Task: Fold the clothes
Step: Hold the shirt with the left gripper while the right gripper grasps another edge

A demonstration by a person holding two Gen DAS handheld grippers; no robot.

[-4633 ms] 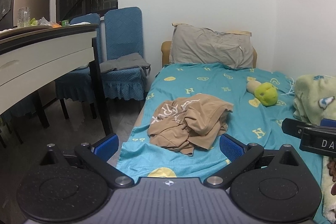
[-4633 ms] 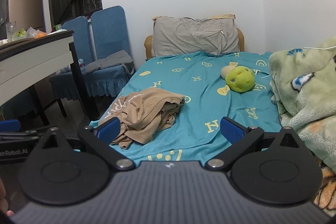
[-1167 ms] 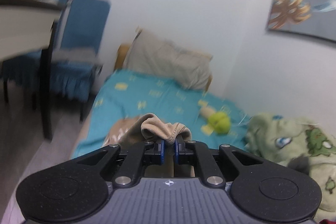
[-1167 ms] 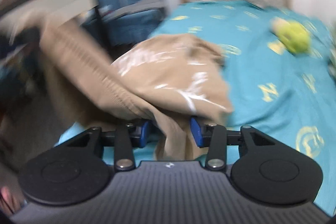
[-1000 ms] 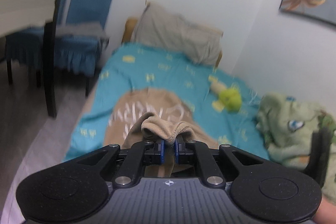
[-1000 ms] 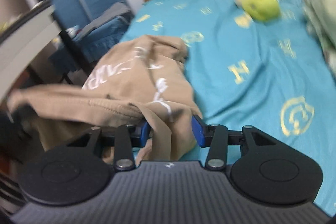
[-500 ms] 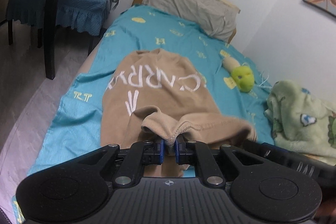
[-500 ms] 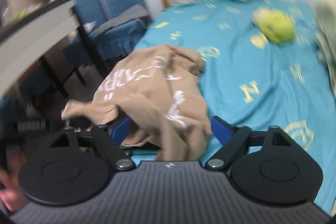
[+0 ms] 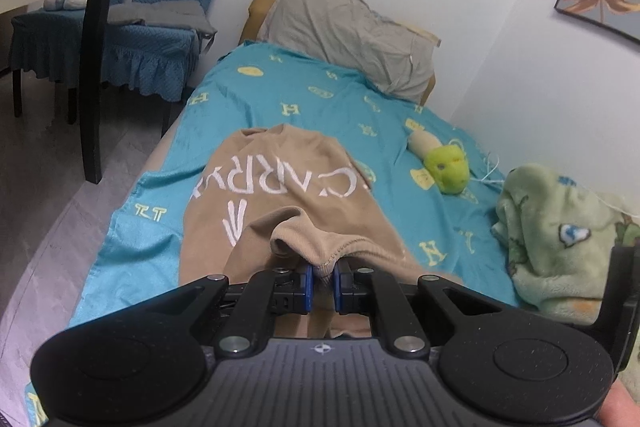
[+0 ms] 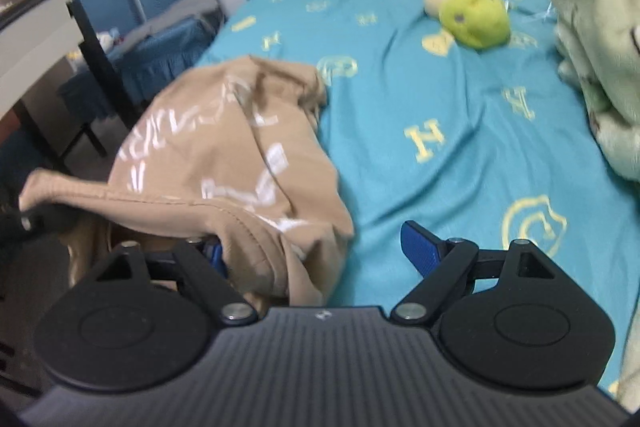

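tan shirt point(image 9: 280, 187), white block lettering | bed sheet point(image 9: 320, 107) teal, pale yellow letters and emblems | pillow point(image 9: 352, 31) grey | plush toy point(image 9: 446, 169) lime green, cream end | blanket point(image 9: 560, 247) pale green, blue and orange cartoon patches | chairs point(image 9: 160, 7) blue covers | gripper pads point(image 9: 306, 287) blue

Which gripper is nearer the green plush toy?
Right, as best the views show. The right gripper sits open at the shirt's toy-side edge; the left gripper is clamped on the hem further from the green plush toy.
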